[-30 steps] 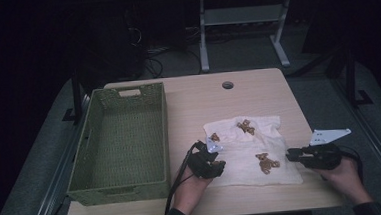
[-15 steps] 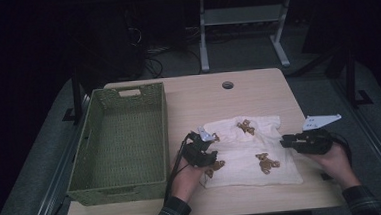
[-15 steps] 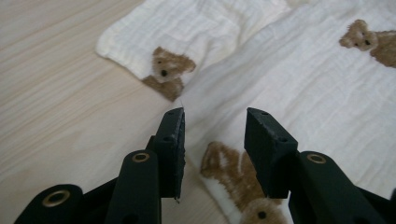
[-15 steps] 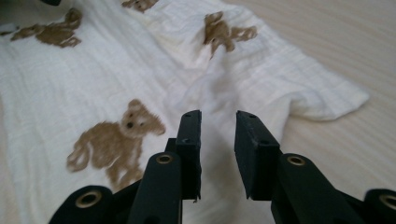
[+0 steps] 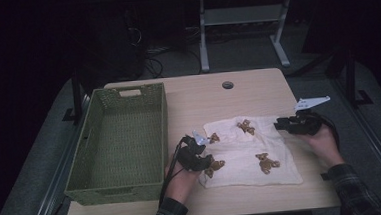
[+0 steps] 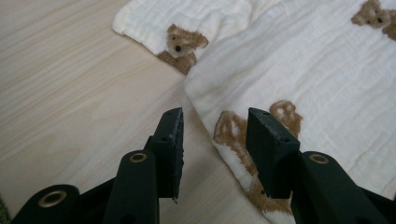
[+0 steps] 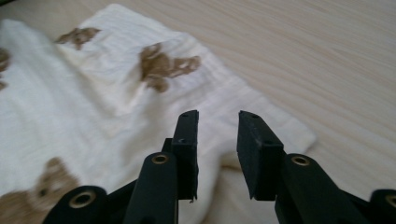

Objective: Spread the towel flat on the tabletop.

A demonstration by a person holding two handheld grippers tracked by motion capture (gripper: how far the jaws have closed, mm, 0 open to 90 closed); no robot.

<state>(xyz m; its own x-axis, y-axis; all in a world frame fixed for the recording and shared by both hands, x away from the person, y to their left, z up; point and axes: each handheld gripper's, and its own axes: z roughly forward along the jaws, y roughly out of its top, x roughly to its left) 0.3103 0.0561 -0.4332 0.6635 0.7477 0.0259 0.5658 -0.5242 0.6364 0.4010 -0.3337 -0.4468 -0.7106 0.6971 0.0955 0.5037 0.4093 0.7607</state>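
Gaping left gripper (image 6: 214,135) over bear-print cloth (image 6: 322,74) edge on table (image 6: 70,93)

A cream cloth (image 5: 251,151) printed with brown bears, a green basket (image 5: 118,142), a pale wood table (image 5: 202,94).

no readable text, labels, brands, numbers, signs anywhere

Light wood-grain table (image 5: 257,91) with a round cable grommet (image 5: 227,85) near its far edge, empty green woven basket (image 5: 118,142) lying on its left side, cream cloth with brown teddy-bear print (image 5: 251,151) spread partly folded on its right half, beside the basket
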